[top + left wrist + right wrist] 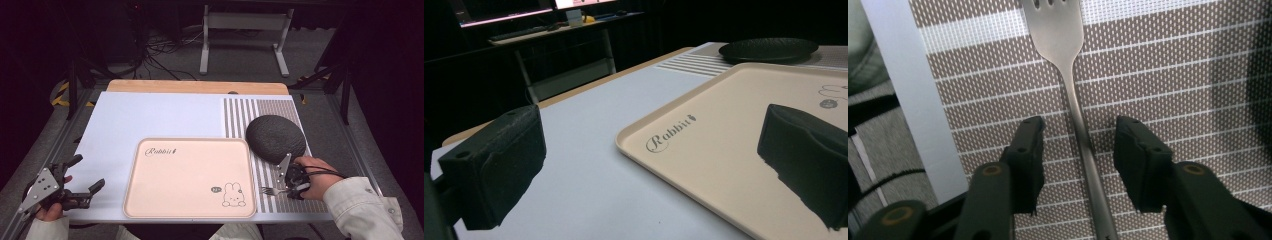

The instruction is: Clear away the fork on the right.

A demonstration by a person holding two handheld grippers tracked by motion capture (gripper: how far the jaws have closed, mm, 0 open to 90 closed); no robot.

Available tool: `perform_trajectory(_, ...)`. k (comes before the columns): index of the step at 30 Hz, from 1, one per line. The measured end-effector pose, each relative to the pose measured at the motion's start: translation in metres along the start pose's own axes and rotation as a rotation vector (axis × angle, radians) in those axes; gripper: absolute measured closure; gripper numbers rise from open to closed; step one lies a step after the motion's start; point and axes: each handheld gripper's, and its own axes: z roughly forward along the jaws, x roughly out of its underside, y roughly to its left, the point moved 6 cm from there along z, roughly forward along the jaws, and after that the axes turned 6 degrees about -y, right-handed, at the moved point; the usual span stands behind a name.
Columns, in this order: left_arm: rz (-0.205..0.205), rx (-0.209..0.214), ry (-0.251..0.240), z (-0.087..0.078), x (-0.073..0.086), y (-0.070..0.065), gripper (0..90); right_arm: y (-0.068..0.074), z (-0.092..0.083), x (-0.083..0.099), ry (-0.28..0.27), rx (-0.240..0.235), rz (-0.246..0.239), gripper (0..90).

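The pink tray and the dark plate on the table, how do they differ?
The pink tray is rectangular with rounded corners; the dark plate is round. The tray is smooth, with "Rabbit" lettering and a bunny drawing; the plate looks rough-textured and plain. The tray lies on the pale mat, the plate on the striped placemat. The tray is clearly the larger. Both lie flat with nothing on them.

High view looks down on the table (150, 115); gripper views sit close, left sharing its tray (724, 150).
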Motion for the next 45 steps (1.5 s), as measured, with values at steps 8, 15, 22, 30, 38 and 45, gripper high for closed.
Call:
perform_trajectory(8, 0.0, 0.002, -0.002, 0.0001, 0.0002, 0.0, 0.1, -0.0005, 0.0027, -0.0045, 0.056, -0.023, -0.075, 79.3)
perform_trajectory(15, 0.003, 0.001, 0.002, 0.0002, 0.0004, -0.0005, 0.0, -0.0036, 0.0034, -0.004, 0.04, -0.038, -0.126, 84.2)
perform_trajectory(22, 0.005, 0.003, 0.003, -0.0001, 0.0004, -0.0005, 0.0, -0.0036, 0.0037, -0.0031, 0.033, -0.05, -0.138, 85.5)
perform_trajectory(30, 0.005, 0.007, 0.005, -0.0001, 0.0005, -0.0004, 0.0, -0.0033, 0.0038, -0.0044, 0.049, -0.052, -0.136, 85.7)
perform_trajectory(38, 0.004, 0.006, 0.005, 0.0004, 0.0007, -0.0001, 0.0, -0.0032, 0.0035, -0.0041, 0.043, -0.044, -0.128, 85.8)
perform_trajectory(45, -0.001, 0.004, 0.001, 0.0007, 0.0008, -0.0001, 0.0, -0.0017, 0.0005, -0.0049, 0.032, -0.032, -0.107, 85.9)
